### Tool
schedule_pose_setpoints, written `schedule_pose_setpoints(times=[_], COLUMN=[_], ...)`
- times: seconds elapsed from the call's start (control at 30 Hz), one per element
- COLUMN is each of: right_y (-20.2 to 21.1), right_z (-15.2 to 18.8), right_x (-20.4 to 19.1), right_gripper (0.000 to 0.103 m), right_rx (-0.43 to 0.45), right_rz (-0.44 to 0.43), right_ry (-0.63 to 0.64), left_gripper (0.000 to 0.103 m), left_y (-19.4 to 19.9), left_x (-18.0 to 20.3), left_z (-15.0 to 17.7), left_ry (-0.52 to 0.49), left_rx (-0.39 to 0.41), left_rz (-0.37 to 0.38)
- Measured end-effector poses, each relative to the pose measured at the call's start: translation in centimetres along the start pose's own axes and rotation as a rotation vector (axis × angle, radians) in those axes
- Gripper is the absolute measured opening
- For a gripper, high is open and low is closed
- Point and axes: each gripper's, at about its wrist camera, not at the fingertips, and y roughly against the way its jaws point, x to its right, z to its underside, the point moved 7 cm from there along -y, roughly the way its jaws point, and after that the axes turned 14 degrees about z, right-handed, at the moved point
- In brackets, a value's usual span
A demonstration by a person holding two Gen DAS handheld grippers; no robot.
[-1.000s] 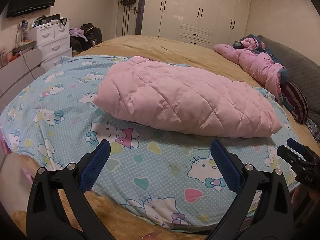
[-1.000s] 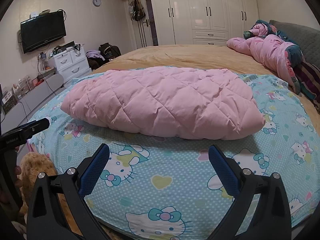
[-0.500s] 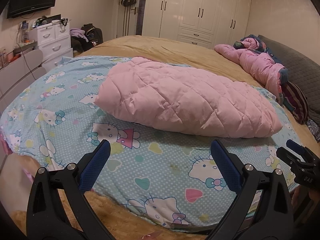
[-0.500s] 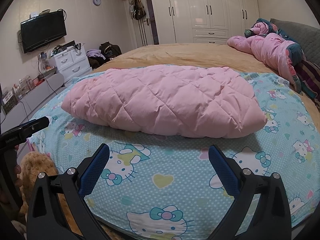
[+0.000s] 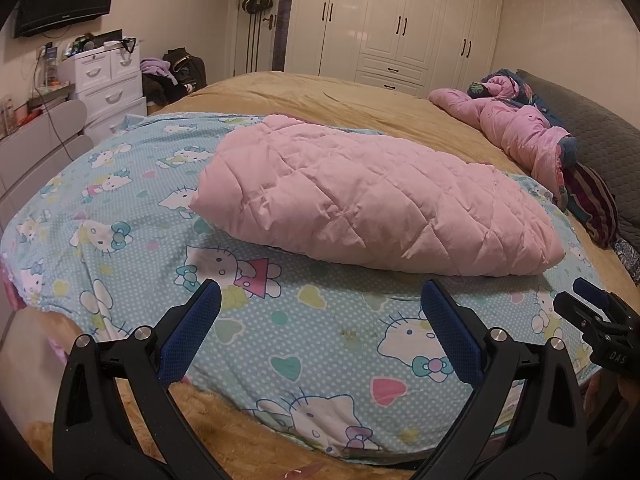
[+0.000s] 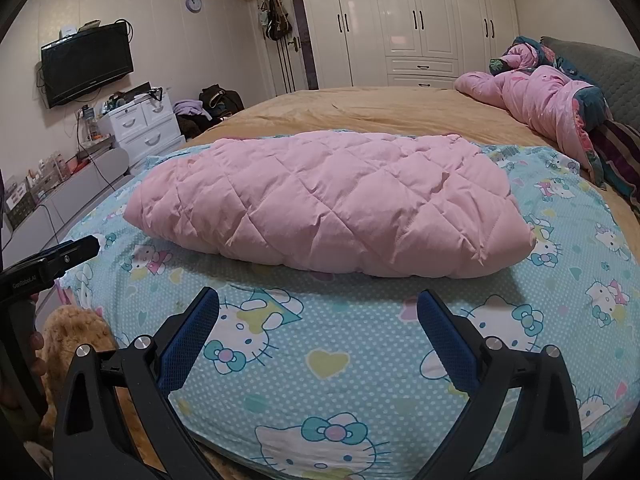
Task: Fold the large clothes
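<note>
A pink quilted garment (image 5: 372, 204) lies folded into a puffy bundle on a light blue cartoon-cat sheet (image 5: 320, 332) spread over the bed; it also shows in the right wrist view (image 6: 332, 208). My left gripper (image 5: 320, 300) is open and empty, held above the sheet's near edge, short of the bundle. My right gripper (image 6: 318, 300) is open and empty, also short of the bundle over the sheet (image 6: 340, 344). The right gripper's tip shows at the right edge of the left wrist view (image 5: 600, 316). The left gripper's tip shows at the left edge of the right wrist view (image 6: 52, 260).
A tan bedspread (image 5: 340, 100) covers the bed beyond the sheet. A crumpled pink duvet (image 6: 548, 100) and a grey headboard (image 6: 600, 68) lie at the far right. White drawers (image 6: 144, 128), a wall TV (image 6: 86, 64) and white wardrobes (image 6: 420, 20) stand around the room.
Both grippers have shifted slightly, so the bundle sits a little differently in each view. The garment has not moved and both grippers stay open.
</note>
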Motion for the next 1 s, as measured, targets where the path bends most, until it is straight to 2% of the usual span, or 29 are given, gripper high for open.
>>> schedule_pose_setpoints(times=[1.0], right_y=[0.15], right_z=[0.21], right_x=[0.28], right_gripper=[0.099], right_rx=[-0.005], right_rz=[-0.005], right_ry=[-0.005], left_gripper=[0.094], left_y=[0.14], left_x=[0.05], left_z=[-0.08], left_ry=[0.0], left_rx=[0.001], left_rz=[0.004])
